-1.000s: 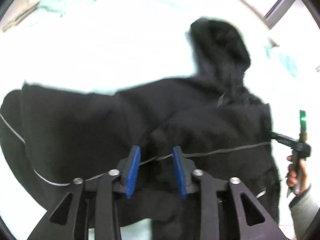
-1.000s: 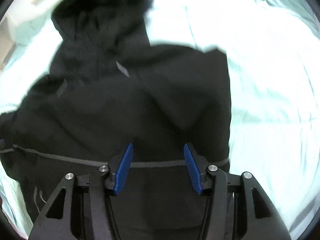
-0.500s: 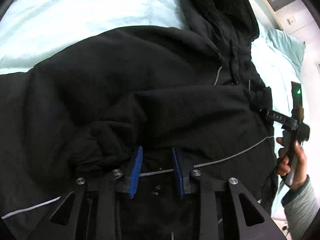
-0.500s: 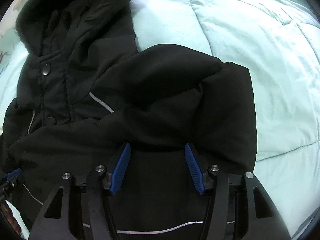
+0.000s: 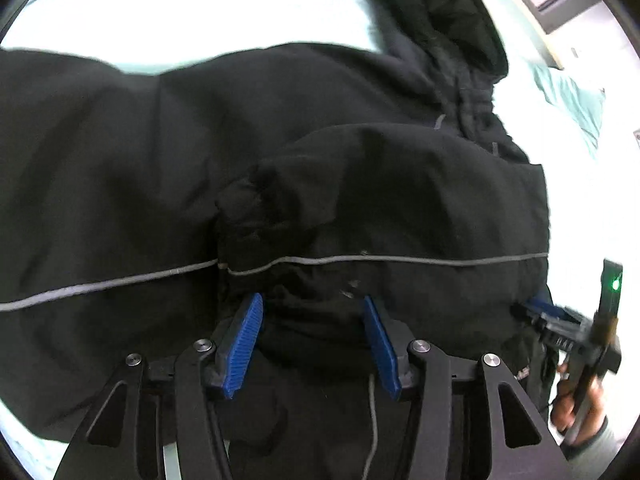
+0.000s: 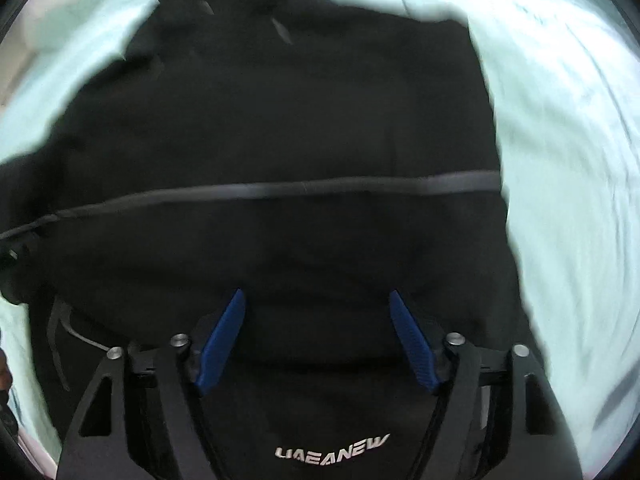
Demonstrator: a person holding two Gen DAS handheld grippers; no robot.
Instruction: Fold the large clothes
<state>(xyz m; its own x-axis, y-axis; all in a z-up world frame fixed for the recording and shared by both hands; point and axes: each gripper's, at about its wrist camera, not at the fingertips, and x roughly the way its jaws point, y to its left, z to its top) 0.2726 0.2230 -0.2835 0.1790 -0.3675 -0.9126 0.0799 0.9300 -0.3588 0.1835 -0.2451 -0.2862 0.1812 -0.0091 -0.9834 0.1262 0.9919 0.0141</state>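
Observation:
A large black hooded jacket (image 5: 360, 184) with a grey reflective stripe lies spread on a pale green bed. One sleeve is folded across its chest, cuff (image 5: 248, 204) near the middle. The hood (image 5: 444, 20) points to the far side. My left gripper (image 5: 312, 340) is open over the jacket's lower front, blue pads either side of a fabric bulge. My right gripper (image 6: 320, 340) is open above the same jacket (image 6: 280, 120), holding nothing. It also shows at the jacket's right edge in the left wrist view (image 5: 560, 324), held by a hand.
The pale green duvet (image 6: 568, 120) surrounds the jacket on all sides. A green pillow (image 5: 572, 96) lies at the far right, beside a wall and window frame. White lettering (image 6: 332, 448) marks the jacket near the hem.
My left gripper has opened wider and pulled back from the folded sleeve. My right gripper has moved back over the jacket's lower part, its view now blurred by motion.

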